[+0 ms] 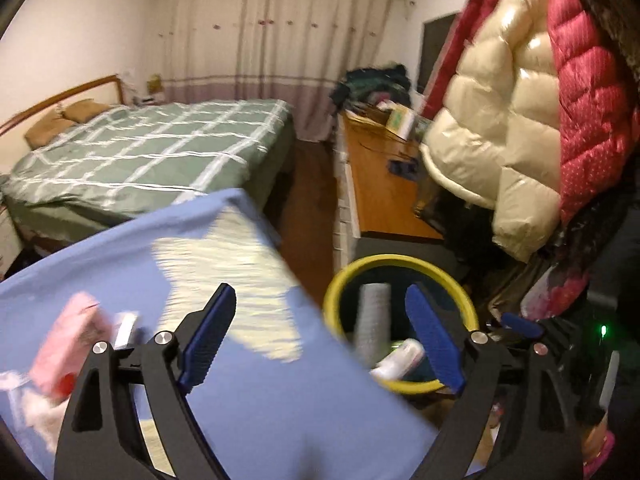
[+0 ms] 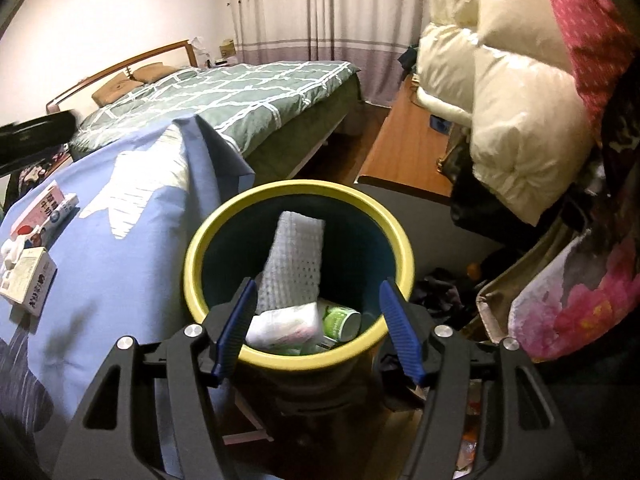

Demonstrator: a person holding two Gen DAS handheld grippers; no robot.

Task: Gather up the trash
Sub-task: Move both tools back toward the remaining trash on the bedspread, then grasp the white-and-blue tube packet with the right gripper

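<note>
A yellow-rimmed bin (image 2: 200,240) stands beside the blue star-print cloth (image 2: 132,240). It holds a white mesh foam sleeve (image 2: 296,256), a white wrapper (image 2: 288,324) and a green cup (image 2: 340,322). My right gripper (image 2: 318,285) hangs open over the bin's near rim, with nothing between its pads. On the cloth at the left lie a pink carton (image 2: 40,208), a white box (image 2: 28,284) and crumpled tissue (image 2: 10,252). The left wrist view is blurred. In it, my left gripper (image 1: 320,294) stands wide open and empty between the cloth (image 1: 248,400) and the bin (image 1: 336,292). The pink carton (image 1: 68,344) lies to its left.
A green checked bed (image 2: 248,96) lies behind the cloth. A wooden desk (image 2: 408,148) runs along the right, with cream and red puffer jackets (image 2: 512,112) hanging over it. Bags and clutter (image 2: 560,300) crowd the floor right of the bin.
</note>
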